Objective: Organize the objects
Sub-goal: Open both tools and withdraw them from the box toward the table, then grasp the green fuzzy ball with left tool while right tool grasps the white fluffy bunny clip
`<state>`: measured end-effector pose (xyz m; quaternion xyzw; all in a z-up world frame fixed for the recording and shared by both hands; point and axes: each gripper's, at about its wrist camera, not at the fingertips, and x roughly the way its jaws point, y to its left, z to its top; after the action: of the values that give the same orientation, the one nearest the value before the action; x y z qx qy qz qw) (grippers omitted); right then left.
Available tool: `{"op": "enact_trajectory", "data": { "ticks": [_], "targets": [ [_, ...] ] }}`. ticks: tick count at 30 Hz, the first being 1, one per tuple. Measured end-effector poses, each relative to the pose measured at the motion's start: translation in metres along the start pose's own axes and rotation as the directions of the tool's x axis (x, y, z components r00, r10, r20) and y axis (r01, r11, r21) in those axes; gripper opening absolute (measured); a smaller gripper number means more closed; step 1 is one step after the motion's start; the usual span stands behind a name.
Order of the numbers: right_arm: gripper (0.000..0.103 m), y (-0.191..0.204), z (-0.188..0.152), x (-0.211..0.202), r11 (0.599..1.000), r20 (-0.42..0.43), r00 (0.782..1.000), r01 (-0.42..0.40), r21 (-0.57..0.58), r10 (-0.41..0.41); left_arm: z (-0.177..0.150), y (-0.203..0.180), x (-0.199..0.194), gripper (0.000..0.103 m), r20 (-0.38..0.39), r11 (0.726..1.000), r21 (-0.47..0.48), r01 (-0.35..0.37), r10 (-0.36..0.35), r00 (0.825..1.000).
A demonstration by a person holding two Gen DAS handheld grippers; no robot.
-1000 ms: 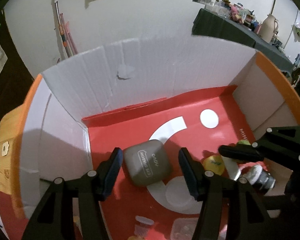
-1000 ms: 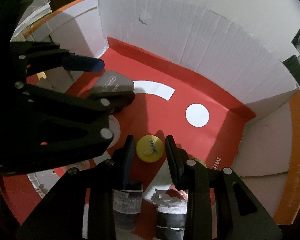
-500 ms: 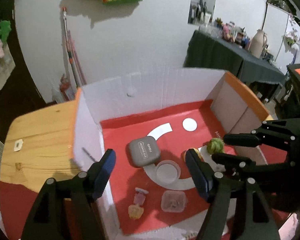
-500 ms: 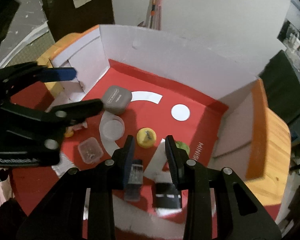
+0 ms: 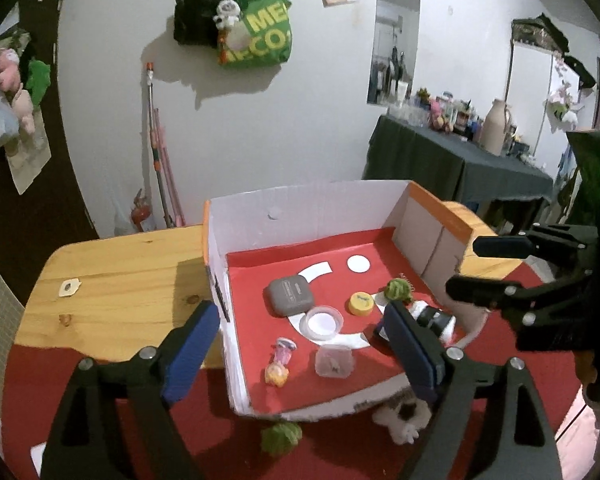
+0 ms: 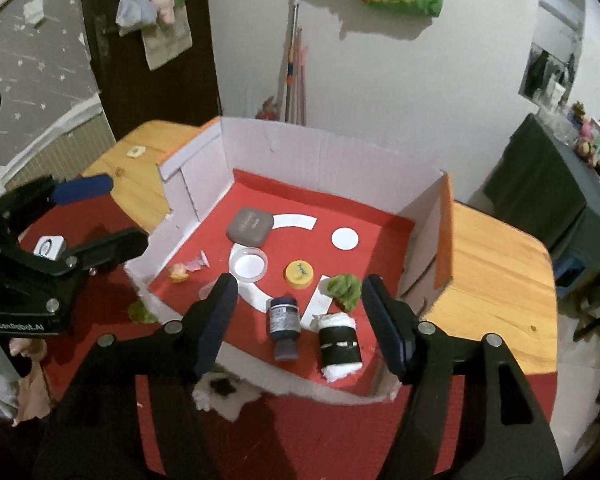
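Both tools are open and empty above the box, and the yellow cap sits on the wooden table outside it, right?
Not quite. The yellow cap lies inside the box, on its red floor near the clear round lid, as the right wrist view shows. The left tool and right tool are indeed open and empty.

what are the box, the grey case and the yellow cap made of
Box: corrugated cardboard, judging by its torn, ragged edges and fluted white walls. Grey case: probably matte plastic, smooth with rounded corners. Yellow cap: likely glossy plastic, though too small to be sure.
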<state>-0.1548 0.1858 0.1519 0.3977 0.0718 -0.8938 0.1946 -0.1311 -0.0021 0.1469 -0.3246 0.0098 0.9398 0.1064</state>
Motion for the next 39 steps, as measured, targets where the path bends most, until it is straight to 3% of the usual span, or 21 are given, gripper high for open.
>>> {"op": "enact_trajectory", "data": {
  "ticks": [5, 15, 25, 39],
  "targets": [
    [0.074, 0.01, -0.022, -0.025, 0.999, 0.062, 0.997, 0.043, 0.007, -0.043, -0.022, 0.002, -0.023, 0.096, 0.056, 1.0, -0.022, -0.006, 0.008, 0.998],
    [0.084, 0.029, -0.074, -0.053, 0.996, 0.166, 0.985, 0.024, 0.086, -0.038, -0.059, -0.006, -0.051, 0.102, 0.071, 0.999, -0.034, 0.032, -0.029, 0.997],
    [0.088, 0.04, -0.11, -0.052, 0.987, 0.186, 0.977, 0.076, 0.143, -0.102, -0.092, -0.008, -0.055, 0.102, 0.036, 0.998, -0.057, 0.035, -0.033, 0.999],
    [0.088, 0.041, -0.14, -0.022, 0.978, 0.131, 0.987, 0.064, 0.199, -0.091, -0.121, -0.009, -0.021, 0.103, -0.071, 0.997, -0.08, 0.018, -0.024, 0.997]
  ]
}}
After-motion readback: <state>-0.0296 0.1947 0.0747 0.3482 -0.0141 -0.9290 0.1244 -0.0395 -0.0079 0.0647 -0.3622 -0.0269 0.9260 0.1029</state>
